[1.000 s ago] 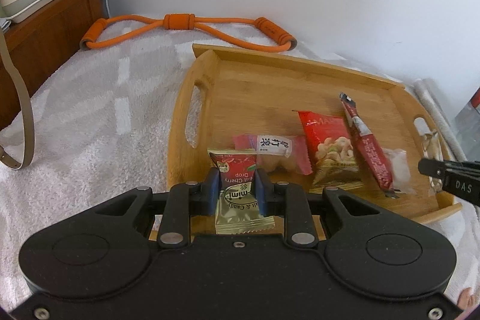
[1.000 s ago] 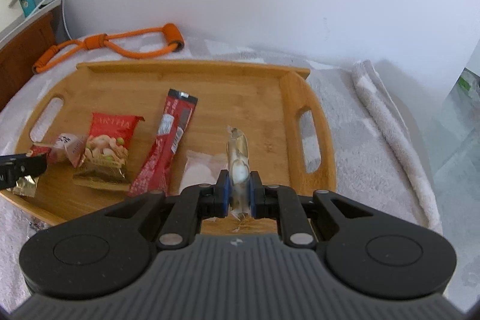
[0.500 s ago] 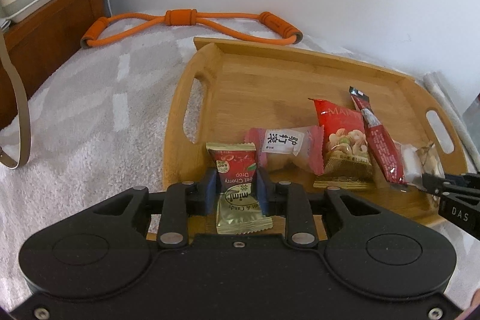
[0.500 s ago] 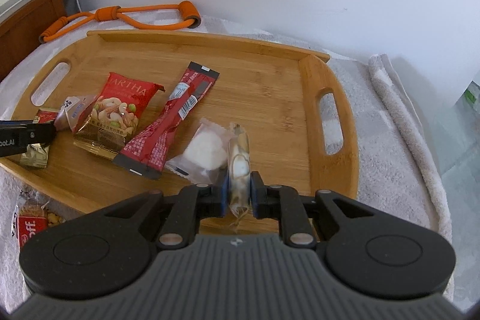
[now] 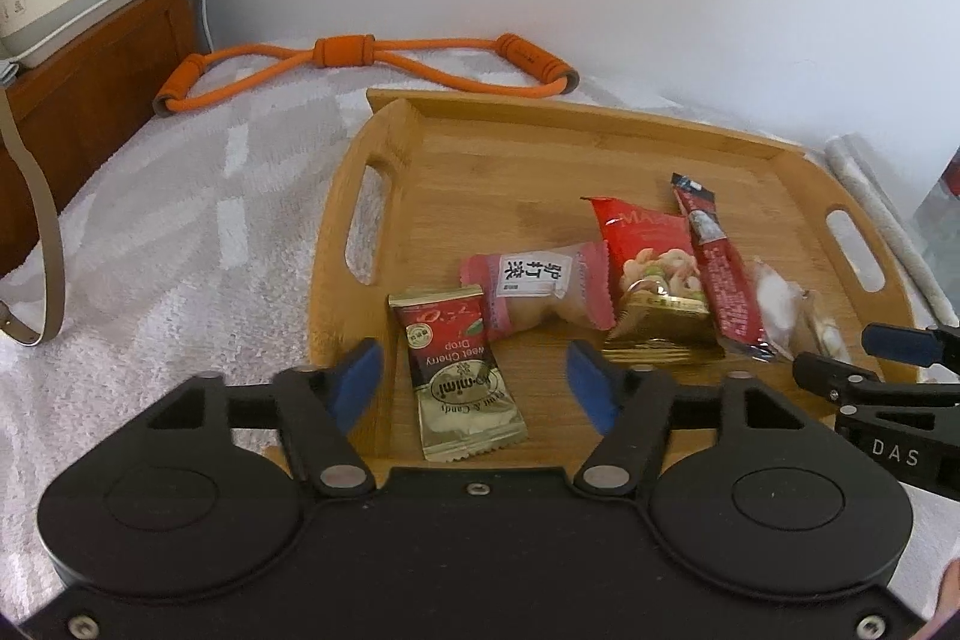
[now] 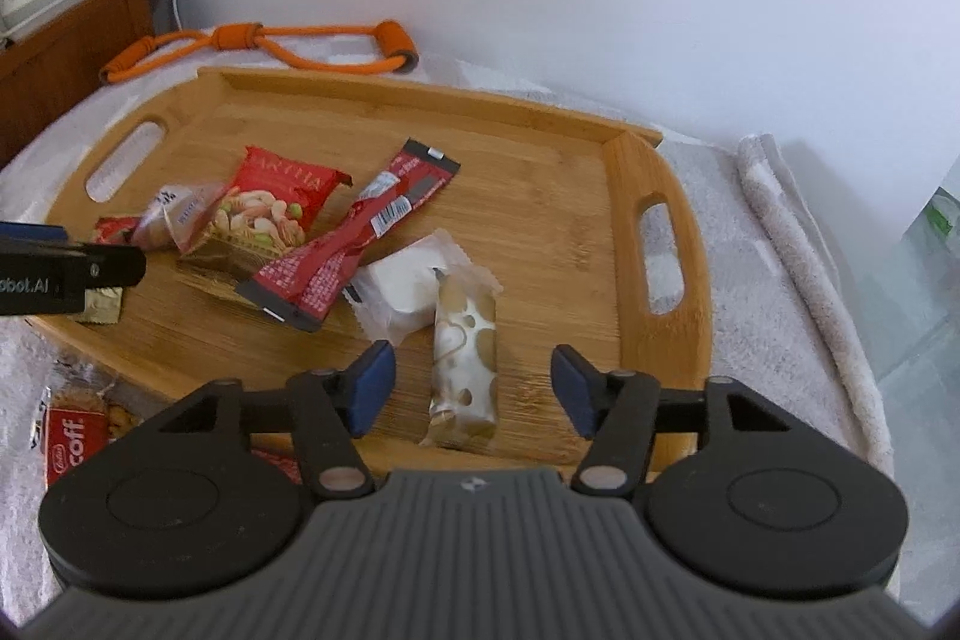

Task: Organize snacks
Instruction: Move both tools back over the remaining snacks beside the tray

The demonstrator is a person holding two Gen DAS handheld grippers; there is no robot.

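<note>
The cherry-drop candy sachet (image 5: 459, 370) and gold-white nougat bar (image 6: 465, 355) lie flat at the bamboo tray's (image 5: 540, 115) near edge: light, crinkly, slippery; pinch across their middles. Left gripper (image 5: 474, 388) and right gripper (image 6: 474, 382) just opened, touching neither.

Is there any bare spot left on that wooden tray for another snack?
Yes. The far half of the tray, between the back rim and the snack row, is bare, as is the strip beside its right handle slot. The near edge is crowded: packets run from the cherry candy to the gold-and-white bar.
</note>
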